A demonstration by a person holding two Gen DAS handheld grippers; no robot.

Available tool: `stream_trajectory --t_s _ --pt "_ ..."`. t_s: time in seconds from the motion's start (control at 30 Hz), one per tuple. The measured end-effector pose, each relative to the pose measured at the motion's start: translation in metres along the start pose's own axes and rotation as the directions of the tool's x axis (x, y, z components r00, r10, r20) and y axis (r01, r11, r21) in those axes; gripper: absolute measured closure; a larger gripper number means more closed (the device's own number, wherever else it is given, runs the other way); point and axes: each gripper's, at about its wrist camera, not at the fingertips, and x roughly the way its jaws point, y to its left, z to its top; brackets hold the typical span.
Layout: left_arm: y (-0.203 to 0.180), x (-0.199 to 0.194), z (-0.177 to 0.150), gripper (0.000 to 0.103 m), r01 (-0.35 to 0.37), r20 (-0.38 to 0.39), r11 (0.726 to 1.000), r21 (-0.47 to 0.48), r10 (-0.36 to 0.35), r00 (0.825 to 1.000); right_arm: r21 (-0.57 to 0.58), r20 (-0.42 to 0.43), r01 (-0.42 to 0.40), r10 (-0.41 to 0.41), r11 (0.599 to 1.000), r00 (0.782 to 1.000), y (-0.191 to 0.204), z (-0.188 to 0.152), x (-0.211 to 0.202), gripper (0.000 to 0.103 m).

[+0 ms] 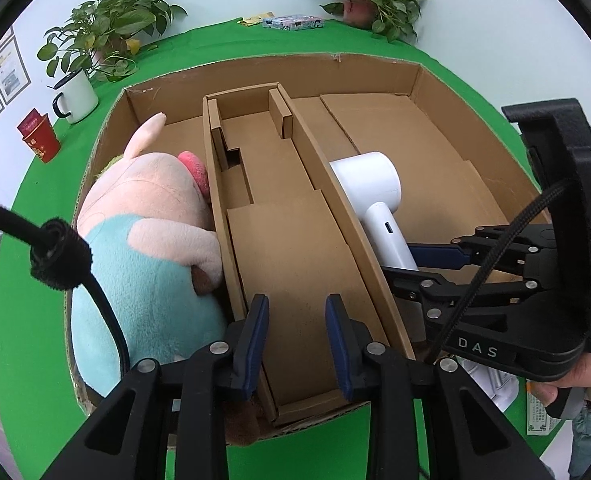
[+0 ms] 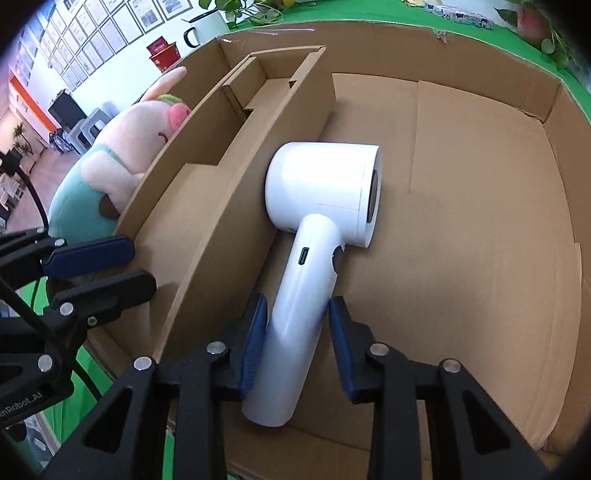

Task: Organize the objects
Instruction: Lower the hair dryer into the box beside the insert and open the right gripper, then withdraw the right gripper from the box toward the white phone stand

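Right gripper (image 2: 298,302): sits low over the hair dryer (image 2: 319,188), jaws narrowed to the width of the handle (image 2: 307,272), blue pads (image 2: 255,332) looking to touch it on both sides. Grips the slim handle rather than the fat round head, presumably because only the handle fits between the jaws. Points steeply down, so the pads meet the handle side-on while the dryer lies flat.

Hair dryer: lies on the floor of the cardboard box (image 1: 255,76), in the wide bay beside the cardboard insert (image 1: 335,200). Rests with its head up close to the insert's long wall, handle running back toward the gripper. Not yet lifted, by the look of it.

Left gripper (image 1: 297,300): hangs above the near end of the insert, jaws only slightly apart, nothing between them. Seems parked there to keep clear of the other hand's work, or perhaps to steady the insert; cannot tell which.

Plush toy (image 1: 147,216): fills the narrow bay on the insert's other side from the dryer, pressed against the insert's wall, apparently already stowed.

Insert's own stepped middle channel: nothing in it. Looks like a likely slot for the dryer, though that is only a guess from its long, narrow shape.
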Motion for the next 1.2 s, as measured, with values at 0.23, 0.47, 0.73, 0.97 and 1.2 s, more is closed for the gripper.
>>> stream_trajectory --t_s 0.23,0.47,0.73,0.97,1.2 --pt "0.002 -0.005 -0.006 0.074 0.009 0.001 1.000 -0.021 -0.009 1.000 0.041 -0.011 -0.014 0.014 0.999 1.000 -0.002 -0.003 0.000 0.072" --pt "-0.002 -0.020 -0.015 0.073 0.002 0.048 1.000 -0.021 -0.001 0.999 0.063 0.013 -0.018 0.017 0.998 1.000 -0.002 -0.008 -0.007 0.072" --pt "-0.005 -0.083 -0.040 0.016 -0.126 0.328 0.986 -0.107 0.154 0.932 0.078 0.333 0.213 -0.227 0.974 0.915 0.009 -0.045 -0.077 0.018" --pt "-0.040 -0.121 -0.077 0.001 -0.301 0.475 0.946 -0.117 0.319 0.820 0.130 0.532 0.301 -0.323 0.945 0.783 0.023 -0.106 -0.114 0.012" --pt "-0.055 -0.131 -0.097 0.001 -0.261 0.489 0.958 -0.116 0.284 0.825 0.151 0.559 0.313 -0.342 0.938 0.755 0.028 -0.121 -0.118 0.011"
